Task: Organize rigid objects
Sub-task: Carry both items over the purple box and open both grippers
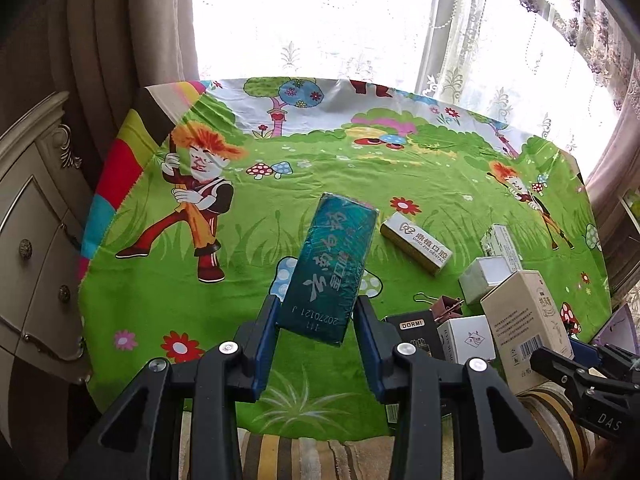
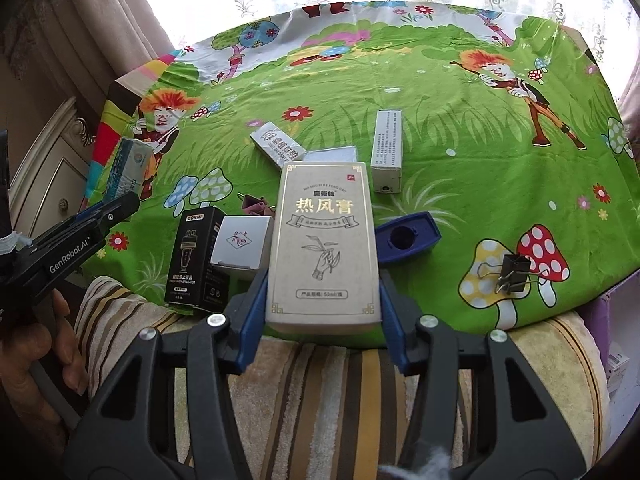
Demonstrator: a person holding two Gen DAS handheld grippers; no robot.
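Left gripper (image 1: 316, 320) has its fingers pinching the near end of the teal box (image 1: 330, 264), which is lifted off the worktop (image 1: 168, 280) and tilts up and away from the camera. Right gripper (image 2: 322, 312) has its fingers either side of the beige box (image 2: 324, 244), which stands at the near worktop edge; I cannot tell whether the pads press it. Left of it: white cube box (image 2: 242, 246), then black DORMI box (image 2: 198, 258), with a pink binder clip (image 2: 256, 205) just behind. Gold dental box (image 2: 276, 148) and grey-white upright box (image 2: 386, 150) sit further back. Blue holder (image 2: 408, 240) just right of the beige box. Black binder clip (image 2: 514, 274) well apart, right side.
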